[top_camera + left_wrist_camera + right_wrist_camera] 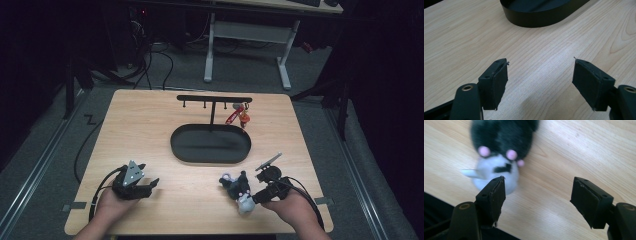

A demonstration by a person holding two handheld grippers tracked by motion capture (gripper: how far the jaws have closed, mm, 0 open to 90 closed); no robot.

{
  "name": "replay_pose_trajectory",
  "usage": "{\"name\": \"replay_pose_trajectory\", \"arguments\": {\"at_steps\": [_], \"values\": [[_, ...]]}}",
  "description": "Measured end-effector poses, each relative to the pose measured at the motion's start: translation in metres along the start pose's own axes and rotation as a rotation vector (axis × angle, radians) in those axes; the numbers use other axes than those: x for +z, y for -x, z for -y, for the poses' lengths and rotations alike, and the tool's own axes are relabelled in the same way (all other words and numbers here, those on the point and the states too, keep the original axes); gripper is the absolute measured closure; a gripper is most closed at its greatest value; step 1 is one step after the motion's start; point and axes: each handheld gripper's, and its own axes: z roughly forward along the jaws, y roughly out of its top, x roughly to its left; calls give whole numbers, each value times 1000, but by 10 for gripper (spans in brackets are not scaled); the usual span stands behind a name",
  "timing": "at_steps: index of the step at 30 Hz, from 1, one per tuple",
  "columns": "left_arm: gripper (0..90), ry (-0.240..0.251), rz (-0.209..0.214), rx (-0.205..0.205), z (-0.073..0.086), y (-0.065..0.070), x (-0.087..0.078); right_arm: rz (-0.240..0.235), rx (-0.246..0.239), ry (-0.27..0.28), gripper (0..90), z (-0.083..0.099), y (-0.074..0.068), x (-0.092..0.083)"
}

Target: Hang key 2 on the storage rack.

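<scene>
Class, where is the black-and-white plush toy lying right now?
In the high view, the black-and-white plush toy lies near the table's front edge, beside the right gripper.

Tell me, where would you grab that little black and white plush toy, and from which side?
Probably across the plush toy's black middle, coming down from above. It lies flat on the table, so its soft sides are free for the jaws to squeeze. The right gripper, jaws open, sits just beside its white head, so it seems best placed; the pale loop at the toy's far end looks too small.
</scene>
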Motion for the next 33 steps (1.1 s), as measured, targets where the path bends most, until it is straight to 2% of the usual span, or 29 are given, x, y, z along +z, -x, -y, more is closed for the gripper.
{"name": "replay_pose_trajectory", "arguments": {"at_steps": [4, 7, 13, 18, 19, 23, 26, 31, 33], "values": [[285, -2, 2, 2, 0, 0, 0, -24, 14, 12, 243, -5, -9, -6], [284, -4, 3, 5, 0, 0, 0, -43, -1, 22, 216, -9, -16, -5], [284, -5, 5, 7, 0, 0, 1, -88, -1, -11, 193, -15, -29, 14], [284, -9, 7, 11, 0, 0, 1, -88, 0, -42, 199, -15, -32, 34], [284, -10, 8, 12, 0, 0, 1, -91, 15, -48, 205, -16, -31, 37], [284, -13, 7, 15, 0, 0, 1, -99, 20, -62, 240, -17, -31, 50], [284, -15, 7, 16, 0, 0, 1, -96, 13, -66, 299, -19, -32, 56], [284, -16, 9, 16, 1, 0, 1, -88, 5, -64, 424, -23, -34, 56], [284, -16, 9, 16, 1, 0, 1, -71, -17, -51, 454, -23, -34, 55]]}}
